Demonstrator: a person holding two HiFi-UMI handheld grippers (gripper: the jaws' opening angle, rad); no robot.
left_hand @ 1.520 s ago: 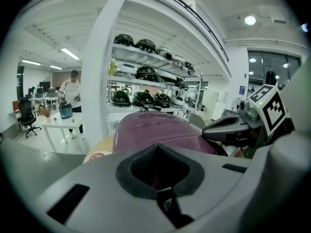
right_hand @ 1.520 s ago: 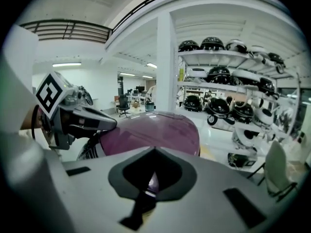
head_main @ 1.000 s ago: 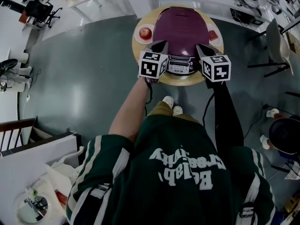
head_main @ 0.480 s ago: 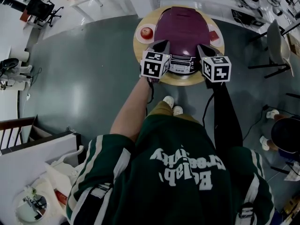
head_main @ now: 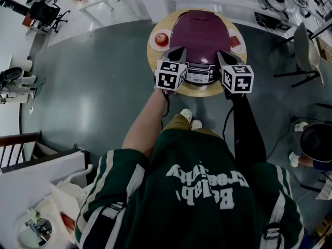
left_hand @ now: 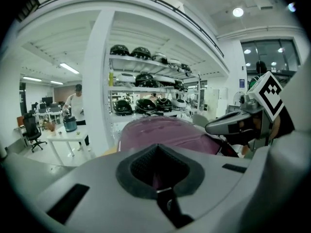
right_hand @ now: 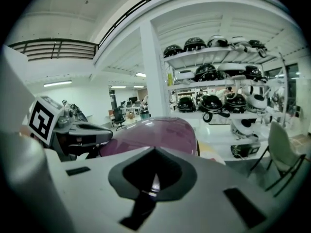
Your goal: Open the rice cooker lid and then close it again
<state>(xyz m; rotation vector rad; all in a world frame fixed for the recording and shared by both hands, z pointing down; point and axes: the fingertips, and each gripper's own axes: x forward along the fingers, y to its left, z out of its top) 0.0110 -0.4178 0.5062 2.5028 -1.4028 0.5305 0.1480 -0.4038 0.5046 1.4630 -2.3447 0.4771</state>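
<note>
1. Far left of the round tabletop (head_main: 203, 91): an apple (head_main: 162, 37) on a small plate (head_main: 153, 44), just beside the cooker. Not part of the job afaict.
2. Left claw (head_main: 179, 51) (left_hand: 156, 177): tips pressed together, nothing pinched. It's parked at the cooker's front-left corner. Can't tell if it's touching the shell.
3. Rice cooker (head_main: 199, 32) (left_hand: 163, 132) (right_hand: 153, 130) sits mid tabletop w/ its purple lid (head_main: 201, 22) flat down, no gap visible. Its control panel (head_main: 199, 74) faces the person, between the two claws.
4. Right claw (head_main: 222, 55) (right_hand: 153, 177): same deal, closed up on nothing, at the front-right corner.
5. Far right: another plate (head_main: 237, 46) w/ something red on it, too small to ID.
6. Progress, imo: a shut lid fits either "not opened yet" or "already closed again", and these pics don't settle it. If it's the start, everything's left: pop the lid, swing it up, push it back down.
</note>
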